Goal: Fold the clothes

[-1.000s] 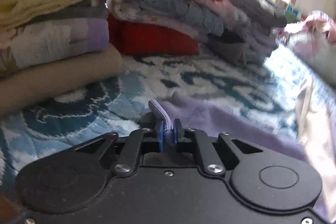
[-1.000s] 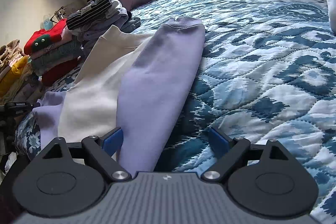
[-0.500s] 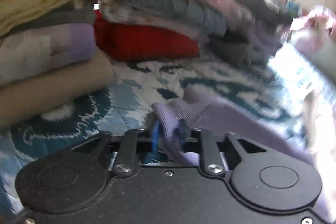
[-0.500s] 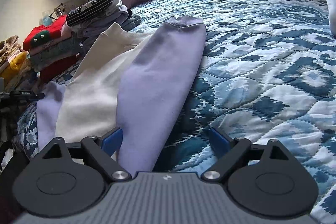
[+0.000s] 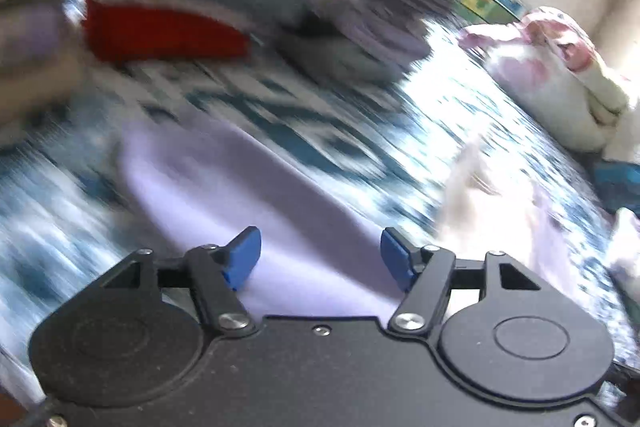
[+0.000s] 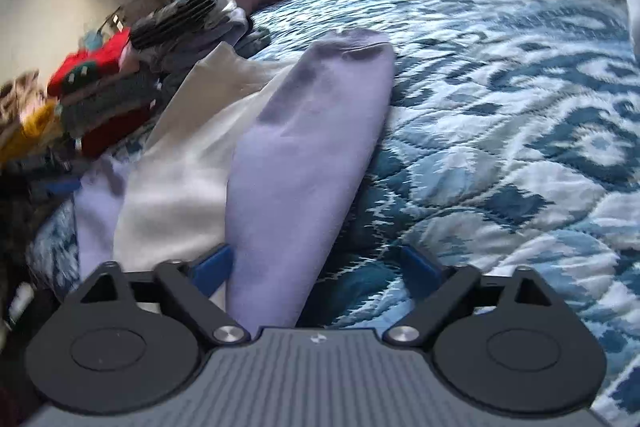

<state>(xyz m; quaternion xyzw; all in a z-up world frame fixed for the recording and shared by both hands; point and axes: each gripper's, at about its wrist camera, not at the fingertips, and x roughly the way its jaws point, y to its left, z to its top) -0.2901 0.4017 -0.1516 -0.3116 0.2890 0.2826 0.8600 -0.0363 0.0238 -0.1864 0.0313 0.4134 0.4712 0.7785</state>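
Lower centre of each view: sleeve (image 6: 296, 163) between both jaw pairs, unpinched; left gripper (image 5: 320, 259) opening, right gripper (image 6: 316, 267) closing.

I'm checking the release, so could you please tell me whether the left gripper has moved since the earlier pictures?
Yes. The left gripper, jaws opening, has let go of the lilac cuff and swung right, away from the red folded garment.
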